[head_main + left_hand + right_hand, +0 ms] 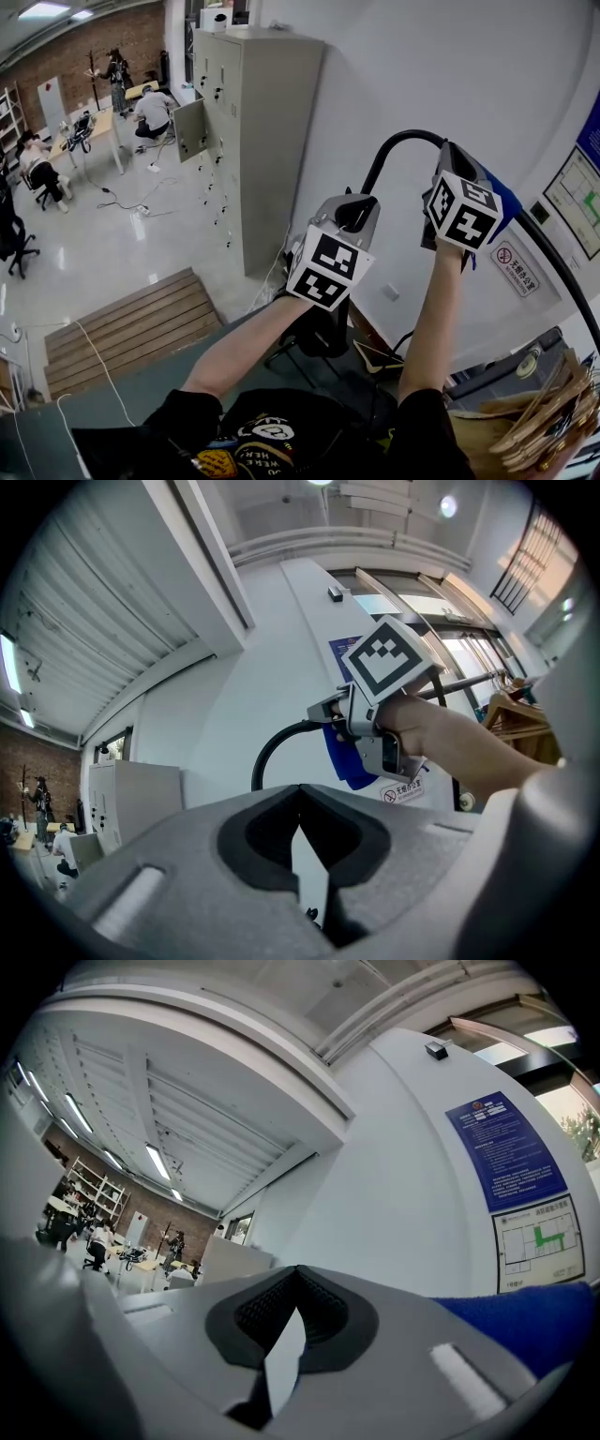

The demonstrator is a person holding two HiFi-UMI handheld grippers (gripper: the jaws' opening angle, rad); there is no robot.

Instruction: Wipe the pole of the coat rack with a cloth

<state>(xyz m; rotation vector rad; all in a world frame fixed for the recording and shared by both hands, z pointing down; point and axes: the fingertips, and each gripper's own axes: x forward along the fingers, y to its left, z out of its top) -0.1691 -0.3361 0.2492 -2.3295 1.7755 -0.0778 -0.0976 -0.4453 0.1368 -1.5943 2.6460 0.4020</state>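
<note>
both jaw pairs are sitting closed. right gripper is pinching the blue cloth at the bend of the black coat rack pole. left gripper is holding nothing, hovering beside the pole's upright part. blue wall notice is hanging behind.

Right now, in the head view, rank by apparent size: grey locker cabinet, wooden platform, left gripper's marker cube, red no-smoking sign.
Largest first:
grey locker cabinet
wooden platform
left gripper's marker cube, inflated by nearness
red no-smoking sign
</note>
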